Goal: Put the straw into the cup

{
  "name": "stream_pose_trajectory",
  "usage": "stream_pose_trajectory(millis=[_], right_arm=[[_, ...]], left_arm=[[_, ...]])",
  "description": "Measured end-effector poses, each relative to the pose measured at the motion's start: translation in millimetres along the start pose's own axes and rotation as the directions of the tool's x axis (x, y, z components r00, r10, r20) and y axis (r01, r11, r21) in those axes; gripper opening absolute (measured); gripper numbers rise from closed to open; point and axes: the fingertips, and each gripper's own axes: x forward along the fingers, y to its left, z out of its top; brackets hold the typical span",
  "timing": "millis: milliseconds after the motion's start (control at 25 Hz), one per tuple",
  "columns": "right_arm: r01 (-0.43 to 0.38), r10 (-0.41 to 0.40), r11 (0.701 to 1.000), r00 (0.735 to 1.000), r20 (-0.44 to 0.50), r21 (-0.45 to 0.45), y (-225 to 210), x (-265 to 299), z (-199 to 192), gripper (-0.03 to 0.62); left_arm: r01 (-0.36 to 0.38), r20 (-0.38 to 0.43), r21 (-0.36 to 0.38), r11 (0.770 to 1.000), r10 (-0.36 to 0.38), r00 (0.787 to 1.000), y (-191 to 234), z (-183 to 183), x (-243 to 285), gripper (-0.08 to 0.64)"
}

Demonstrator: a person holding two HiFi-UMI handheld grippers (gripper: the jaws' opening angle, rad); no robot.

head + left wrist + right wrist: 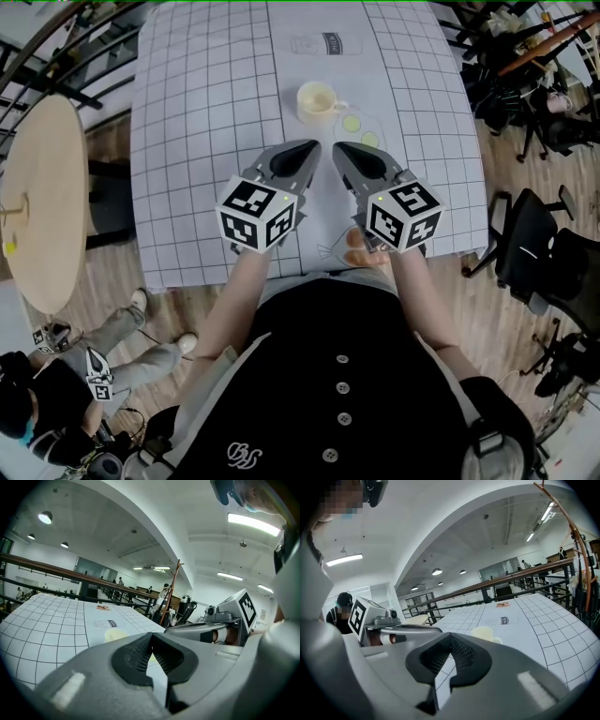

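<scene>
Your left gripper (307, 156) and right gripper (347, 156) were both shut, empty; the cup (316, 99) stood ahead, between them.

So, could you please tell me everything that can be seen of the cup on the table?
The cup is small and cream-coloured, with a smooth look, perhaps ceramic or plastic. It has a round open mouth and one handle, which points to the picture's right in the head view. It stands upright on the checked tablecloth, beyond the left gripper and the right gripper, apart from both. Nothing touches it, and no straw shows in it.
</scene>
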Motion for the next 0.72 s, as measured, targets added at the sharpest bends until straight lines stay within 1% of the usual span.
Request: stream_pose_trajectory(millis=[240, 720], right_arm=[[0.008, -0.008, 1.000, 1.000, -0.010, 0.000, 0.4, -2.4, -5.3, 0.000], [0.001, -0.001, 1.000, 1.000, -0.026, -0.015, 5.8, -1.8, -9.6, 0.000]], left_arm=[[0.015, -0.003, -0.008, 1.000, -0.015, 1.000, -4.6, -3.4, -0.6, -0.002], [0.019, -0.006, -0.019, 1.000, -0.019, 1.000, -6.4, -5.4, -3.8, -0.002]])
